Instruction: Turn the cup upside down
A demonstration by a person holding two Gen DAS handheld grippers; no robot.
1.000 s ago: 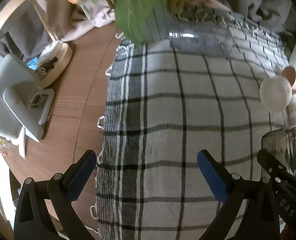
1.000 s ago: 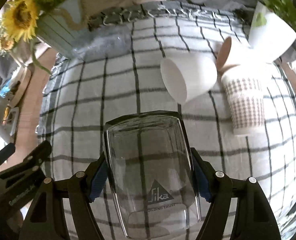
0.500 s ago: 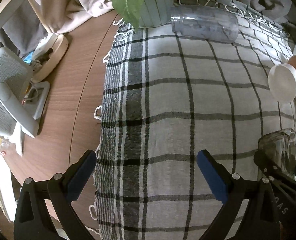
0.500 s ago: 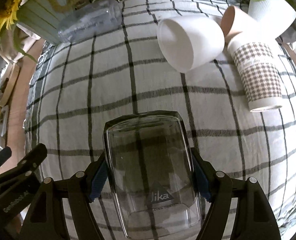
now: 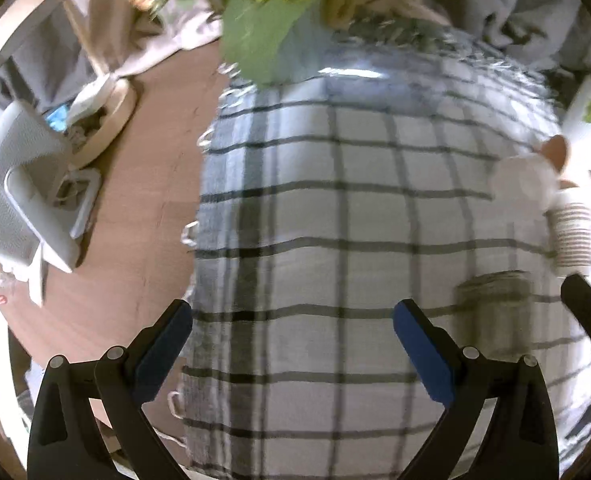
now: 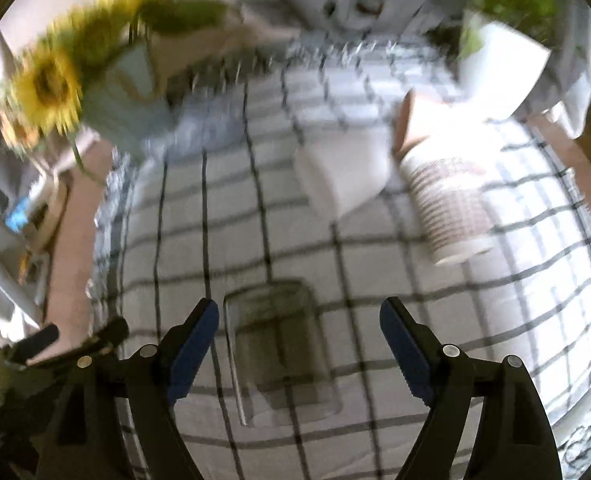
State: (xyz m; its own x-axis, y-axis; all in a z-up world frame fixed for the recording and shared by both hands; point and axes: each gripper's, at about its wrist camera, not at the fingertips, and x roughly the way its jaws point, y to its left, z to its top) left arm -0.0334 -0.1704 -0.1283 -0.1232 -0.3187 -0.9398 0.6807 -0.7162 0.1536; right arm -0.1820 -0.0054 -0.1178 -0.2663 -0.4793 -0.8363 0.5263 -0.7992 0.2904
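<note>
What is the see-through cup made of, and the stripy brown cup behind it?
The clear tumbler looks like glass or hard clear plastic; the checked cloth's lines show through it, though blur hides which. The brown-patterned white cup looks like matte paper, dull with a printed pattern. The right gripper is open around the tumbler.

Motion blur smears the sunflowers (image 6: pixel 51 88), the patterned paper cup (image 6: pixel 447 204) and the clear glass (image 6: pixel 279 352), whose printed logo cannot be read.
</note>
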